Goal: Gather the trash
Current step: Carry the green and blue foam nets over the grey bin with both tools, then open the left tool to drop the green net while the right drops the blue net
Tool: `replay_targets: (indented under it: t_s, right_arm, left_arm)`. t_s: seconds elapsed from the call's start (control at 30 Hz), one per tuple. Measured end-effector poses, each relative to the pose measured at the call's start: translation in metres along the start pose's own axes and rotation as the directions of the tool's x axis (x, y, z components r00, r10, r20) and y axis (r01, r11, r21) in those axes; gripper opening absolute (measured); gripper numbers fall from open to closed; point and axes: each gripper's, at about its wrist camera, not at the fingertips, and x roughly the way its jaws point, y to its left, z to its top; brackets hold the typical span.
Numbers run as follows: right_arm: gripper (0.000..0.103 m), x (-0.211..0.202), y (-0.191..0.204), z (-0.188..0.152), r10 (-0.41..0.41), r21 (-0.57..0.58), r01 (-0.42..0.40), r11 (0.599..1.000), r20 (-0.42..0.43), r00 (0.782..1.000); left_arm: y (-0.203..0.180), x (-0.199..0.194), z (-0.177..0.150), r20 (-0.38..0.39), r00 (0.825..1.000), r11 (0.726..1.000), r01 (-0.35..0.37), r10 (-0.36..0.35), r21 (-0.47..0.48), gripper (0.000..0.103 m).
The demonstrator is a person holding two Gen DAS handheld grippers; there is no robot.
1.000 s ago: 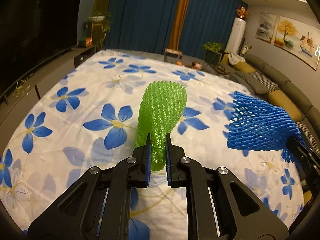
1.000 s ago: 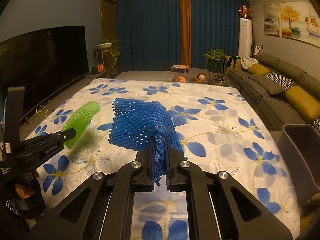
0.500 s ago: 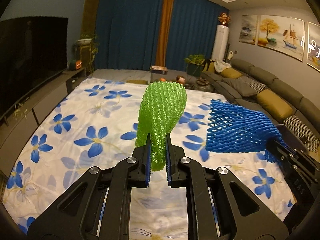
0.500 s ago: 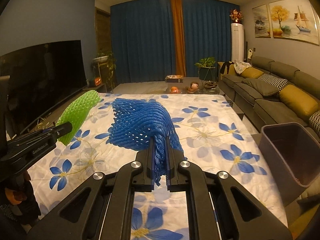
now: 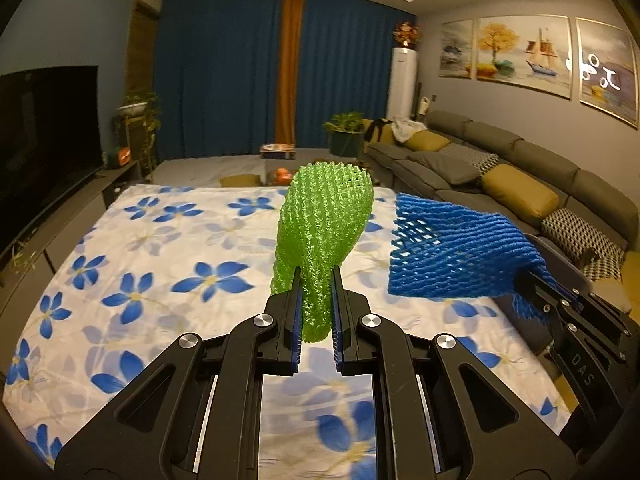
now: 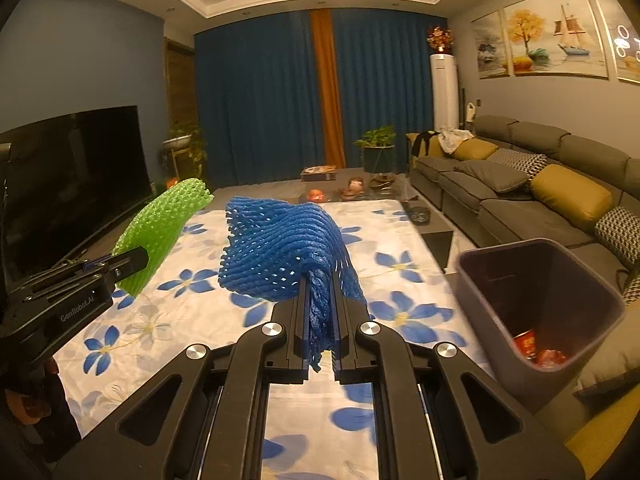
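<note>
Carrying step: the left gripper has its fingers clamped on the green foam net, the right gripper on the blue foam net. Both tilt slightly downward above the flowered sheet. Next, swing right over the bin and release.

Low table — white cloth with blue flowers spread directly over it

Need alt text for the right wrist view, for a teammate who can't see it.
The right tool is shut on a blue foam net above a flowered cloth, with an open grey bin at right. At left, the left tool holds a green foam net.
</note>
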Motion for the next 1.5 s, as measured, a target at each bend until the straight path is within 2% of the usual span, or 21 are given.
replay_targets:
  t_s: [0.23,0.4,0.57,0.73,1.03,1.37,1.4,1.47,1.5]
  right_arm:
    - [0.009,-0.007,-0.043,0.004,-0.089,0.042,0.088,0.995,0.021,0.996]
    - [0.009,-0.013,-0.088,0.011,-0.186,0.082,0.182,0.980,0.044,0.982]
    - [0.009,-0.015,-0.126,0.014,-0.268,0.127,0.261,0.957,0.047,0.962]
    - [0.009,-0.014,-0.160,0.011,-0.326,0.174,0.316,0.933,0.032,0.945]
    - [0.010,-0.003,-0.190,0.003,-0.354,0.220,0.344,0.913,0.006,0.935]
    - [0.012,0.008,-0.202,0.001,-0.346,0.245,0.340,0.908,-0.021,0.938]
    - [0.013,0.009,-0.203,0.002,-0.344,0.249,0.339,0.907,-0.026,0.939]
    - [0.022,0.012,-0.204,0.001,-0.338,0.258,0.336,0.906,-0.038,0.940]
    - [0.024,0.014,-0.207,0.001,-0.339,0.261,0.338,0.904,-0.042,0.940]
  left_arm:
    - [-0.054,0.012,0.004,-0.003,0.998,0.996,0.061,-0.061,0.064,0.011]
    - [-0.100,0.020,0.011,0.014,0.992,0.987,0.126,-0.128,0.103,0.011]
    - [-0.146,0.036,0.018,0.016,0.978,0.972,0.203,-0.206,0.120,0.011]
    - [-0.193,0.056,0.018,0.006,0.958,0.945,0.282,-0.287,0.163,0.011]
    - [-0.247,0.090,0.008,-0.038,0.922,0.902,0.386,-0.386,0.193,0.012]
    - [-0.264,0.115,0.003,-0.091,0.878,0.863,0.479,-0.470,0.163,0.015]
    - [-0.265,0.118,0.002,-0.099,0.875,0.860,0.484,-0.474,0.162,0.017]
    - [-0.266,0.123,-0.001,-0.115,0.870,0.856,0.492,-0.479,0.159,0.024]
    - [-0.266,0.125,-0.002,-0.119,0.869,0.855,0.494,-0.480,0.155,0.033]
